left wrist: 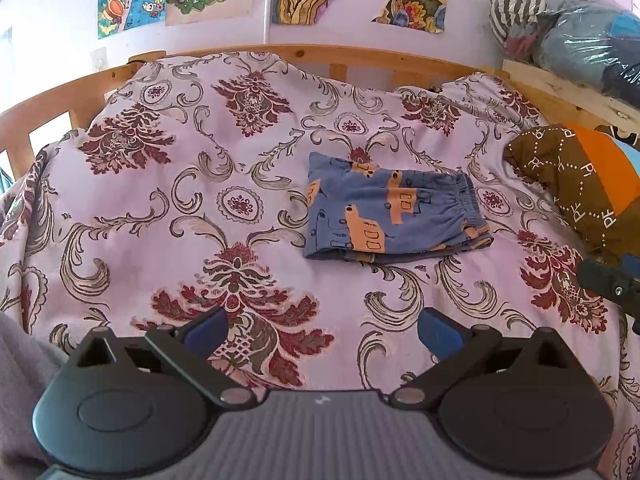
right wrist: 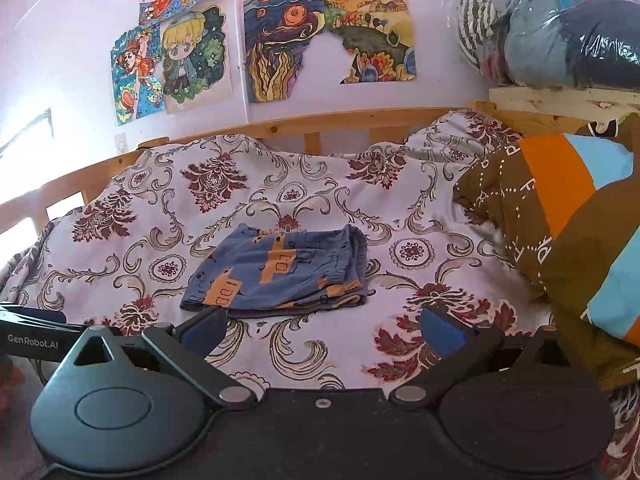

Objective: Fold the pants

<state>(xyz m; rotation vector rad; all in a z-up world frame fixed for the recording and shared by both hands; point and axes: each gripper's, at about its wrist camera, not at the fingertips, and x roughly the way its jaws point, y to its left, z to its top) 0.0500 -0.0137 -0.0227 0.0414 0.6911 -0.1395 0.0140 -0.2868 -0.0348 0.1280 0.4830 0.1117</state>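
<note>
The blue pants [left wrist: 390, 210] with orange truck prints lie folded into a small flat rectangle on the floral bedspread [left wrist: 200, 220], waistband to the right. They also show in the right wrist view [right wrist: 280, 274]. My left gripper [left wrist: 322, 330] is open and empty, held back from the pants on the near side. My right gripper [right wrist: 324, 330] is open and empty, just short of the pants' near edge. Part of the right gripper [left wrist: 612, 284] shows at the right edge of the left wrist view.
A brown, orange and blue quilt [right wrist: 568, 232] is bunched at the right of the bed. A wooden bed rail [right wrist: 320, 126] runs along the far side under a wall of drawings. Bagged clothes [right wrist: 560, 28] sit on a shelf at the upper right.
</note>
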